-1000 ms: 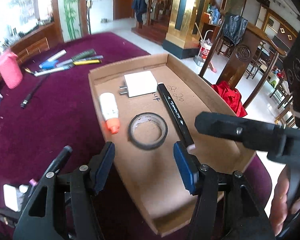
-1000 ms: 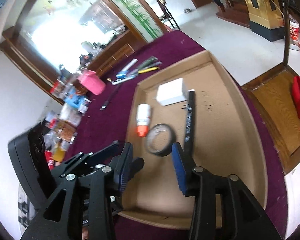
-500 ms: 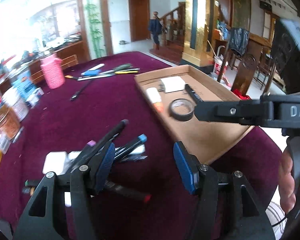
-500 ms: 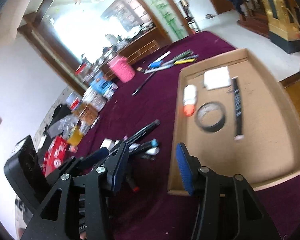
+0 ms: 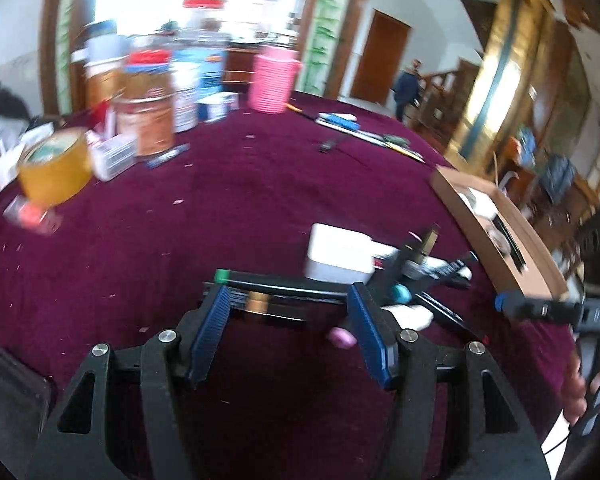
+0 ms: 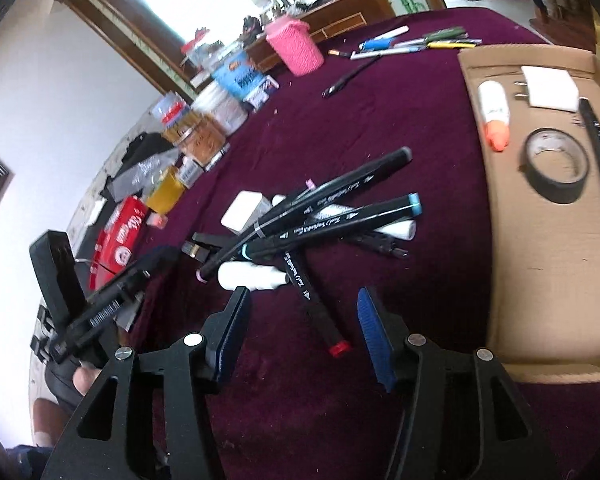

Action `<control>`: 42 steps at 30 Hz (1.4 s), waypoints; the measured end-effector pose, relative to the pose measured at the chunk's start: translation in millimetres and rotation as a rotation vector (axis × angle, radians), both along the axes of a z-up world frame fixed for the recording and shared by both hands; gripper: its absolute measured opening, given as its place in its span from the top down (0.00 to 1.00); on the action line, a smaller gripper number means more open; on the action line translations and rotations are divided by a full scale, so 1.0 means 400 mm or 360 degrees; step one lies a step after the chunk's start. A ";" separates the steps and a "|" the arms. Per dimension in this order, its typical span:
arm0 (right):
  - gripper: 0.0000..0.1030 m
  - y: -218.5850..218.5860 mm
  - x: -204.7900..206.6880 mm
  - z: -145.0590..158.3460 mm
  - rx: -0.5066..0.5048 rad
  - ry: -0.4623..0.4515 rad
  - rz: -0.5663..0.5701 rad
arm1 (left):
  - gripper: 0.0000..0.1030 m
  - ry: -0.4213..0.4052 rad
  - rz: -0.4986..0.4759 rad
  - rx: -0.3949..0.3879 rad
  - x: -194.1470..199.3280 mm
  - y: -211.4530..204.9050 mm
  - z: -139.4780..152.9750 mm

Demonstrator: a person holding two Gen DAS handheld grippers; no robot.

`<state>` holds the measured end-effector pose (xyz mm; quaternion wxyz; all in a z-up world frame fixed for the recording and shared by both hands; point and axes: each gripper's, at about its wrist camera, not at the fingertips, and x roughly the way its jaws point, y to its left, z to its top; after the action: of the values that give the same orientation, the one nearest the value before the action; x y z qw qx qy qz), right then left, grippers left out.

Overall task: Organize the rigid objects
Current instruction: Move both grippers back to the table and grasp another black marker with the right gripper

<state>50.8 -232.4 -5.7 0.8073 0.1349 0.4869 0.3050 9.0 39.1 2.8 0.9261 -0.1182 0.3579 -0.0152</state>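
Both grippers have swung off the cardboard tray [image 6: 540,300] to the marker pile [image 6: 320,216] on the maroon tablecloth [image 6: 380,120], just beside the tray's left edge. Left gripper [image 5: 288,300] hangs open and empty over the pile; right gripper [image 6: 300,300], jaws just opening, grips nothing, a red-capped marker [image 6: 320,312] lying between them.

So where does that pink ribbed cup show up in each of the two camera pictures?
Left wrist view: the pink ribbed cup stands at upper centre, on the far edge of the purple tablecloth, blurred.
Right wrist view: the pink ribbed cup stands near the top, left of centre, tilted by the lens.
Shared landmark: the brown cardboard tray, to the right in both.
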 end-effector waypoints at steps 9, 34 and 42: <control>0.63 0.103 0.001 -0.034 -0.0243 -0.0032 0.0140 | 0.42 0.0011 0.0028 -0.0090 -0.007 0.017 -0.020; 0.60 0.244 -0.069 -0.016 -0.0016 0.0043 0.0623 | 0.42 0.0093 0.0151 -0.0194 0.000 0.068 -0.049; 0.61 0.190 -0.057 0.012 -0.0494 -0.0303 0.0333 | 0.42 0.0107 0.0166 -0.0200 0.002 0.073 -0.052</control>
<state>27.8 -156.3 -0.7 0.8247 -0.0720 0.4609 0.3198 9.8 68.4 -18.0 0.9039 -0.1949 0.3804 0.0146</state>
